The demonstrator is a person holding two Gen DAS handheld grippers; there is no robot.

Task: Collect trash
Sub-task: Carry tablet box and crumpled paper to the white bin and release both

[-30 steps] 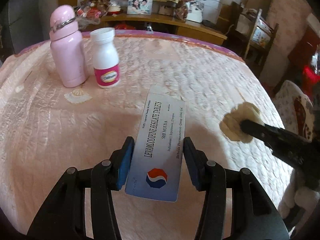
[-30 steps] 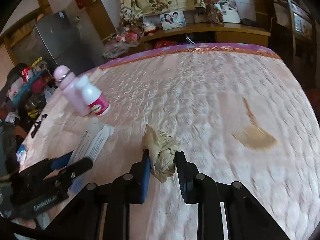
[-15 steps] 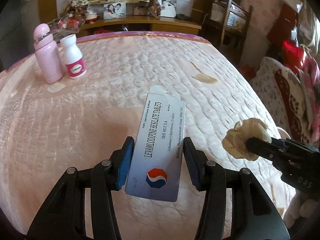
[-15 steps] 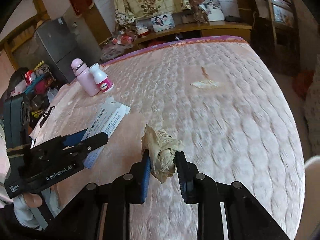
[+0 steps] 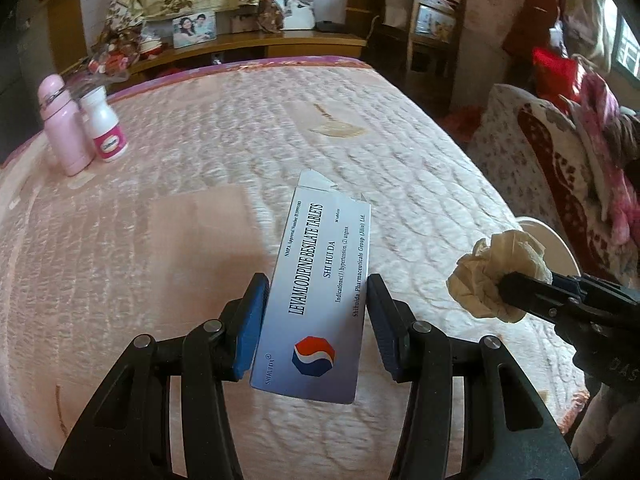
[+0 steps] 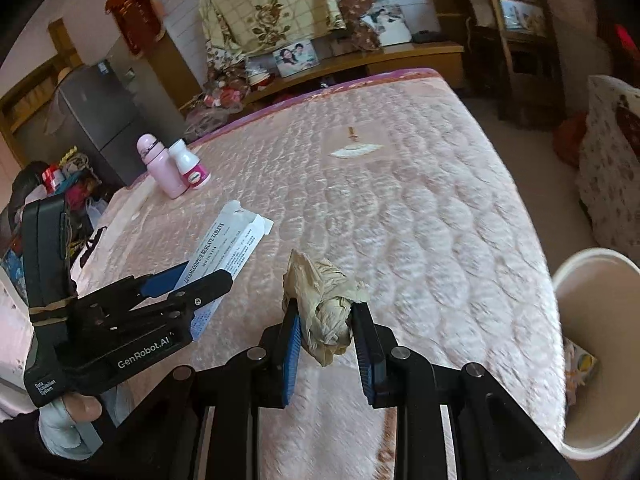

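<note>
My left gripper (image 5: 316, 300) is shut on a flat white and blue tablet box (image 5: 320, 300), held above the pink quilted bed (image 5: 240, 140). The box also shows in the right wrist view (image 6: 228, 252). My right gripper (image 6: 324, 312) is shut on a crumpled beige tissue wad (image 6: 324, 304), which shows at the right in the left wrist view (image 5: 492, 276). A white bin (image 6: 588, 280) stands beside the bed's right edge, with some trash inside; its rim shows behind the wad (image 5: 560, 244).
A pink bottle (image 5: 62, 128) and a white pill bottle (image 5: 104, 128) stand upright at the bed's far left. A flat beige scrap (image 5: 336, 130) lies on the far middle of the bed. A patterned chair (image 5: 560, 160) is at the right. A wooden shelf (image 5: 260, 44) runs behind.
Both grippers have pulled back and to the right over the bed with their loads. The bottles look farther away and the white bin has come into view at the right.
</note>
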